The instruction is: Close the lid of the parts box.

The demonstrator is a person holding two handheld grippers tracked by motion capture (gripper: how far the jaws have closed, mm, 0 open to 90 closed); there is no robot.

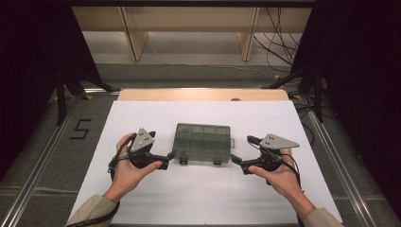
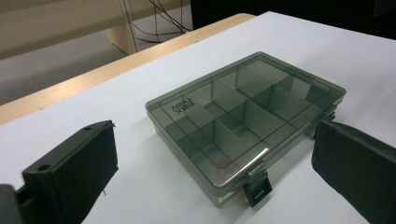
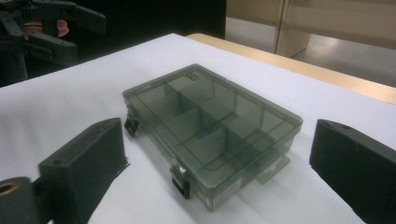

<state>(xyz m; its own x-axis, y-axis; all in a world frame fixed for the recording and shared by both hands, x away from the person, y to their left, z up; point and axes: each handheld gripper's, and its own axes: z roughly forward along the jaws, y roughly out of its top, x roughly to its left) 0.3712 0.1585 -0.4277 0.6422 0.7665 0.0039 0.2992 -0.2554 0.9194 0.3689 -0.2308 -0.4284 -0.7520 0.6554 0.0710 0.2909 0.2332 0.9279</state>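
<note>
A smoky transparent compartment box (image 1: 202,142) lies flat, lid closed, in the middle of the white sheet (image 1: 156,198). Two black latches (image 1: 183,161) sit on its near edge. My left gripper (image 1: 170,158) is just off the box's near left corner, jaws open and empty. My right gripper (image 1: 236,163) is off the near right corner, also open and empty. In the left gripper view the box (image 2: 243,116) lies beyond my open left gripper (image 2: 212,140). In the right gripper view the box (image 3: 210,126) lies ahead of my open right gripper (image 3: 217,135), with the left gripper (image 3: 46,28) far off.
The white sheet covers a wooden table whose far edge (image 1: 203,94) shows. Black stand legs (image 1: 71,85) and cables (image 1: 279,47) stand on the floor beyond. Wooden furniture legs (image 1: 135,38) are at the back. A "5" mark (image 1: 81,128) is on the floor at left.
</note>
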